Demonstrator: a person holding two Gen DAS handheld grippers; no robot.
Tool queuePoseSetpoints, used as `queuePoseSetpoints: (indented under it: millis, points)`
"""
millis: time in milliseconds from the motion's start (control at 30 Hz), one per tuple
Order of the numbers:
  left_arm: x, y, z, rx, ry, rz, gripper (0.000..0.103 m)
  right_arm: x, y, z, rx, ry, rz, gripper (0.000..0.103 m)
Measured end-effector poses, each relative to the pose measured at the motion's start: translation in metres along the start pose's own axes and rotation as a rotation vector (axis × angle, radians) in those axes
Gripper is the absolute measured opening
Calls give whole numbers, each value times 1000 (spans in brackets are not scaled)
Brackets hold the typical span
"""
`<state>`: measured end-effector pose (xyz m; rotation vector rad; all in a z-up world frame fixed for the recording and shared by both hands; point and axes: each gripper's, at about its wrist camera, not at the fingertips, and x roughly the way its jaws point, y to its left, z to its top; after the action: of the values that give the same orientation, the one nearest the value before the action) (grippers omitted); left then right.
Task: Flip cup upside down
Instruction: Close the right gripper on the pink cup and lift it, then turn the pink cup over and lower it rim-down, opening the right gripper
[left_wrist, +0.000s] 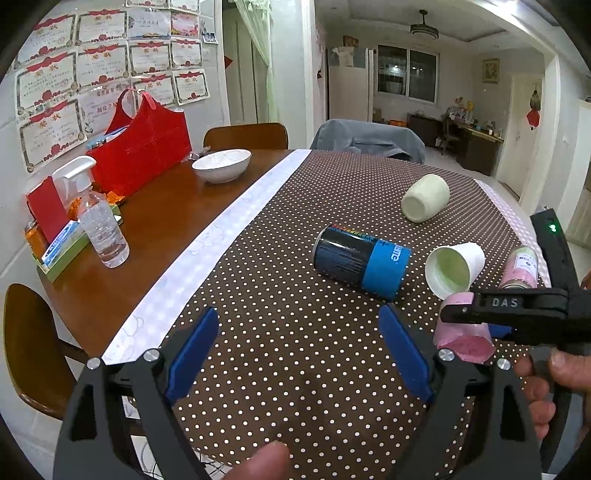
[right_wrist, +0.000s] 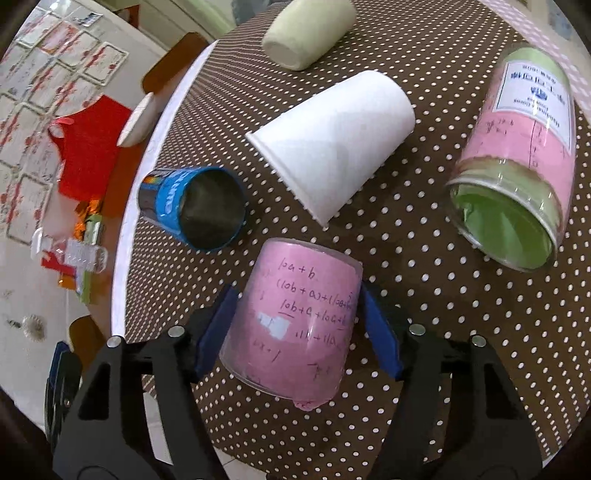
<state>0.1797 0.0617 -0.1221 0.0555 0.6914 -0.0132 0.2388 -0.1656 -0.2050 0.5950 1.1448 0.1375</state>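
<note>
A clear cup lined with pink paper (right_wrist: 295, 321) bearing handwritten sums sits between the blue pads of my right gripper (right_wrist: 297, 325), which is shut on it; the cup is tilted, its open mouth toward the camera. The same pink cup (left_wrist: 465, 339) shows in the left wrist view, clamped by the black right gripper (left_wrist: 476, 317) just above the dotted cloth. My left gripper (left_wrist: 299, 343) is open and empty over the brown polka-dot tablecloth (left_wrist: 280, 295), left of the pink cup.
Lying on the cloth are a dark can-shaped cup with a blue band (left_wrist: 360, 256), a white paper cup (left_wrist: 454, 267), a pale green cup (left_wrist: 424, 197) and a pink-and-green clear cup (right_wrist: 517, 173). On the bare wood stand a white bowl (left_wrist: 221, 165), spray bottle (left_wrist: 99, 218) and red bag (left_wrist: 142, 155).
</note>
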Motion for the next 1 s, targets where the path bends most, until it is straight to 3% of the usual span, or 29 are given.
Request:
queuePoseSetpoints:
  millis: [200,333,600,867,1000]
  points:
    - [-7,-7,-2,12,0,14,87,-28,-13,-11,-13,-91,94,65]
    - [-15,-10,0,2,-13,32,87,-54,-7,-21,-99,-231,106,65]
    - [-27,-14,-1,-9,-33,84,87,-56,23,-36,-378,-501,-79,65]
    - [-24,-17,-8,-18,-8,103,87,-23,33,-42,-512,-549,-240,65]
    - [-22,-20,-10,-13,0,103,87,-7,35,-37,-516,-511,-284,65]
